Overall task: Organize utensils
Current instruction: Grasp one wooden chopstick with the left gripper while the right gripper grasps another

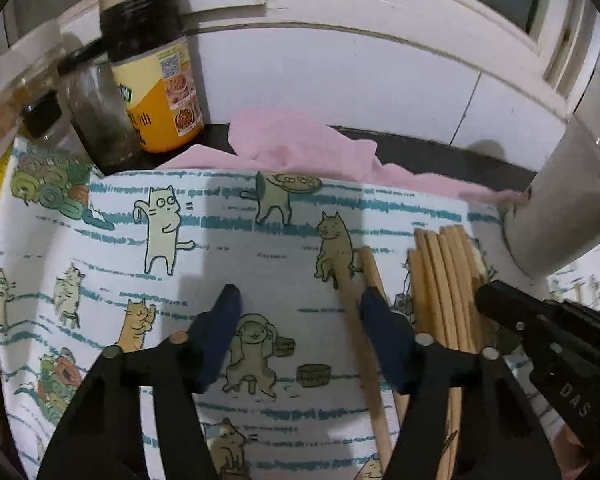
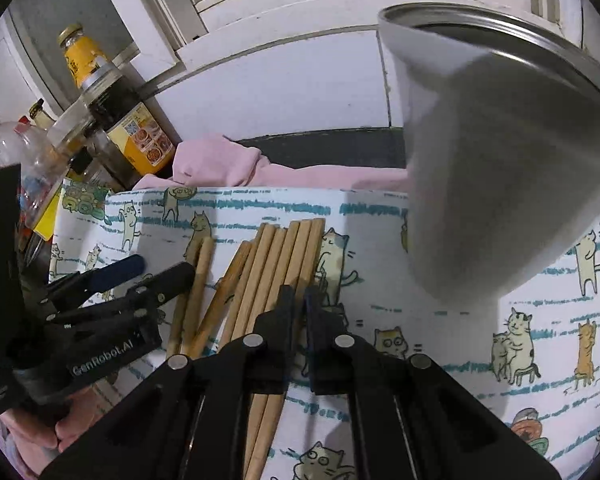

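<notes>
chopsticks (image 2: 276,272): lie flat, ends point away toward the wall; near ends hidden
left gripper (image 1: 300,312): half open, holds nothing
right gripper (image 2: 300,300): closed tight; cannot tell if it holds any

The right gripper (image 2: 300,300) has its jaws drawn together, tips resting over a bundle of wooden chopsticks (image 2: 276,264) that fans away ahead of it on a cat-print cloth (image 2: 440,328). Whether the pads pinch a stick cannot be told. To its left lie two separate chopsticks (image 2: 198,280), and just beside those the left gripper (image 2: 140,270) reaches in with its fingers apart, nothing between them. Ahead and to the right of the right gripper a grey metal cup (image 2: 492,184) stands tilted. Farther ahead a pink cloth (image 2: 236,168) lies crumpled; ahead-left stand sauce bottles (image 2: 136,132)
</notes>
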The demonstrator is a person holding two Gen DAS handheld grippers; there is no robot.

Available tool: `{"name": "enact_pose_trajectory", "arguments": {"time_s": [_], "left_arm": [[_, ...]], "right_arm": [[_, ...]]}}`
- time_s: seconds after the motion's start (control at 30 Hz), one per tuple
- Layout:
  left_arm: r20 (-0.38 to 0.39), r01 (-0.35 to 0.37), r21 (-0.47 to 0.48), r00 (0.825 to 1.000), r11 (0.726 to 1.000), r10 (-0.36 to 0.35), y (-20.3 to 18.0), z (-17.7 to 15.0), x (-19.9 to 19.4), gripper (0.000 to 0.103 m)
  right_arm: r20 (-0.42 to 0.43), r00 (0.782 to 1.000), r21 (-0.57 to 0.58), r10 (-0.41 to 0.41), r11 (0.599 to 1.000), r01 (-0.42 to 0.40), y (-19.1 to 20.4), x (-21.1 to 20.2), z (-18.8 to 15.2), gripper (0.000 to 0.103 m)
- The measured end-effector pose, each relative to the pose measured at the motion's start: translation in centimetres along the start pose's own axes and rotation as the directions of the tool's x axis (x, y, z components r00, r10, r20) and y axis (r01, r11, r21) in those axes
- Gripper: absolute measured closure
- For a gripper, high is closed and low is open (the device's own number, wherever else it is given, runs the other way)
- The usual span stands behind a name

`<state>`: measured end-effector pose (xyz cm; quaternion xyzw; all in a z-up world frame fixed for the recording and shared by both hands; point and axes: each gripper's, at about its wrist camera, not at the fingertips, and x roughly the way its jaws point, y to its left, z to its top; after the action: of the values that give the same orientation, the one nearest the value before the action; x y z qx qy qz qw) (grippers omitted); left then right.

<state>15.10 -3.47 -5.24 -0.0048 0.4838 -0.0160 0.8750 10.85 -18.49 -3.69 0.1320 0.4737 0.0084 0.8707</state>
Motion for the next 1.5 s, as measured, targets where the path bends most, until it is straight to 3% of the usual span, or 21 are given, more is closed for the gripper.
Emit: {"name": "enact_pose_trajectory", "arguments": {"time_s": [0.03,0.07,0.13,0.17,0.3,0.43,0.53,0.6,0.67,0.77,0.83,0.97,1.03,1.1,1.17,1.27,1.37,1.5], "left_arm": [[0.008,-0.026,0.037,1.000,0.999,0.026,-0.8,0.0,0.0,0.057],[0.007,-0.016,0.070,1.000,0.997,0.015,-1.7,0.1,0.0,0.076],[-0.020,0.002,0.109,1.000,0.994,0.000,-2.7,0.0,-0.1,0.092],[-0.032,-0.004,0.113,0.999,0.994,0.007,-3.1,0.0,-0.1,0.093],[-0.062,-0.057,0.145,0.996,0.988,0.066,-4.2,0.1,-0.1,0.093],[-0.093,-0.037,0.115,0.995,0.993,0.048,-3.7,0.5,-0.6,0.091],[-0.111,-0.032,0.066,0.993,0.997,0.040,-2.5,0.3,-0.7,0.089],[-0.091,-0.043,0.028,0.995,0.999,0.045,-2.2,0.6,-0.2,0.082],[-0.052,-0.088,0.029,0.995,0.996,0.089,-1.7,1.1,0.3,0.063],[-0.046,-0.025,-0.016,0.999,1.000,0.024,-0.3,1.6,0.7,0.063],[-0.035,-0.007,-0.004,0.999,1.000,0.007,0.2,1.8,0.8,0.063],[-0.001,-0.022,0.110,1.000,0.994,0.022,-1.2,1.2,0.4,0.091],[-0.015,-0.018,0.106,1.000,0.994,0.020,-1.5,1.0,0.2,0.096],[-0.034,-0.004,0.095,0.999,0.995,0.008,-1.6,1.0,-0.1,0.097],[-0.046,0.023,0.096,0.999,0.995,-0.019,-1.4,1.2,-0.6,0.097],[-0.012,0.052,0.054,0.999,0.997,-0.051,-0.5,1.8,-2.8,0.097],[0.049,0.086,0.008,0.995,0.996,-0.087,0.7,2.4,-5.3,0.097],[0.172,0.070,-0.010,0.983,0.997,-0.067,2.4,2.7,-9.5,0.097]], "right_arm": [[0.004,1.000,-0.007,-0.007,1.000,0.007,0.2,0.0,0.0,0.098],[0.007,1.000,-0.014,-0.012,1.000,0.012,0.3,0.0,0.0,0.098],[0.013,1.000,-0.030,-0.025,0.999,0.026,0.7,0.1,0.1,0.097],[0.013,1.000,-0.030,-0.027,0.999,0.027,0.6,0.1,0.1,0.097],[0.001,1.000,0.014,-0.002,1.000,0.002,-0.1,0.1,0.2,0.097],[0.001,1.000,-0.029,-0.026,0.999,0.026,0.7,0.1,0.2,0.096],[0.000,0.999,0.008,-0.046,0.999,0.046,0.3,0.0,0.1,0.094],[0.013,0.994,0.016,-0.108,0.994,0.107,0.1,-0.2,0.1,0.088],[0.024,0.982,0.002,-0.187,0.982,0.187,0.0,-0.1,0.0,0.088],[-0.008,0.999,0.034,-0.035,0.999,0.035,-0.7,-0.1,0.1,0.088],[-0.019,0.998,0.083,0.059,0.995,-0.057,-1.2,-0.2,0.1,0.088],[0.016,0.998,0.044,0.056,0.997,-0.057,-0.3,-0.7,0.1,0.088],[-0.014,0.998,0.023,0.067,0.998,-0.067,0.3,-0.2,-0.2,0.088],[-0.024,0.998,0.019,0.056,0.998,-0.055,0.7,-0.1,-0.2,0.087],[-0.019,1.000,0.006,-0.014,1.000,0.014,0.6,0.1,-0.1,0.087],[-0.030,1.000,0.022,-0.006,1.000,0.006,0.2,0.1,-0.1,0.087],[-0.051,0.998,0.004,0.048,0.999,-0.048,0.6,0.2,-0.3,0.087],[-0.029,0.999,-0.015,-0.030,0.999,0.029,1.1,-0.2,-0.5,0.086]]}}
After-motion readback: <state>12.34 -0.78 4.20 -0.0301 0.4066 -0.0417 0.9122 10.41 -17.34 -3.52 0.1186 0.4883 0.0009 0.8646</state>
